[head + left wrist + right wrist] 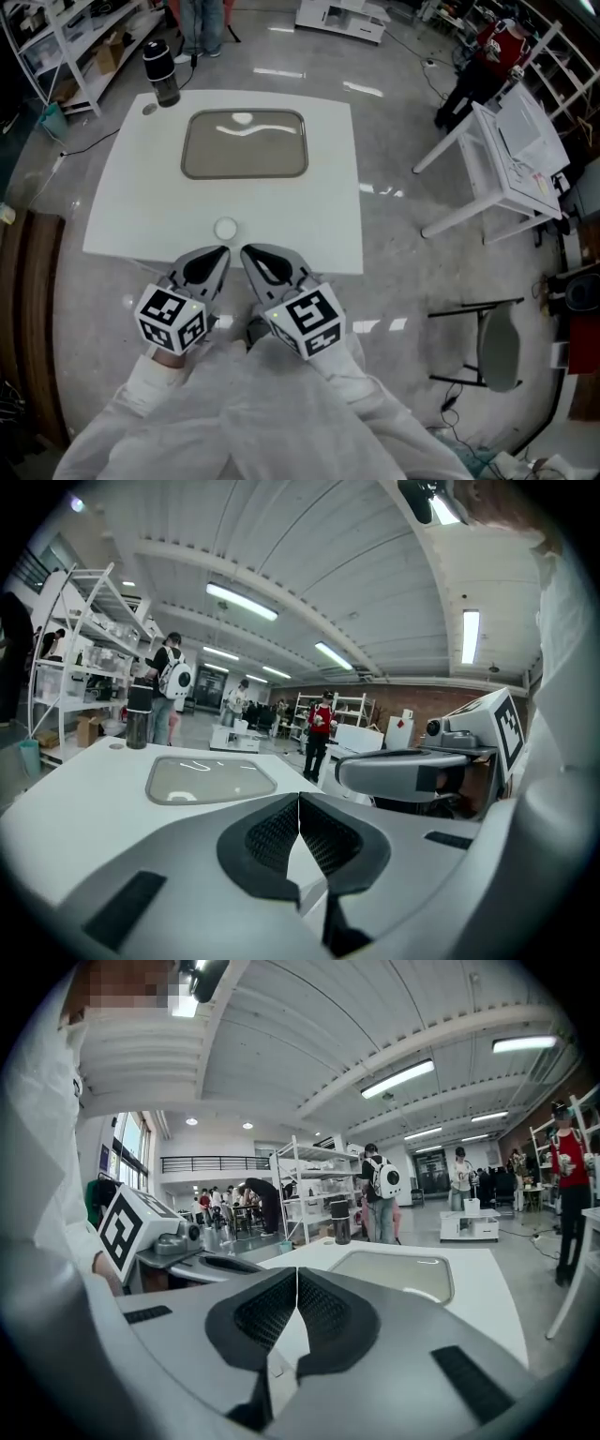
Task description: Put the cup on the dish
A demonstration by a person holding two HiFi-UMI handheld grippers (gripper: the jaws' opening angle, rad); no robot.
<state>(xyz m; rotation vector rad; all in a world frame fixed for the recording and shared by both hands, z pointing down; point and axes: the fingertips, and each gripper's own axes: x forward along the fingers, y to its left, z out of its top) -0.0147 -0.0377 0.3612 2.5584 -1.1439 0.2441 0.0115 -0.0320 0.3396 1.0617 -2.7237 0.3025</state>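
A dark cup [161, 73] with a black lid stands upright at the far left corner of the white table [131, 197]. The dish, a shallow grey-brown rectangular tray [244, 145], lies on the far half of the table with nothing in it. My left gripper [223, 251] and right gripper [246, 251] hover side by side at the near edge, both shut and holding nothing. The left gripper view shows shut jaws [299, 799], the tray [211, 778] and the cup [138, 716]. In the right gripper view the jaws [297, 1274] are shut too, with the tray [394, 1274] and cup [340, 1221] ahead.
A small white disc [225, 228] lies on the table just ahead of the jaws. A second white table [511, 150] and a folding chair [497, 342] stand to the right. White shelving [66, 47] runs along the far left. People stand at the far side.
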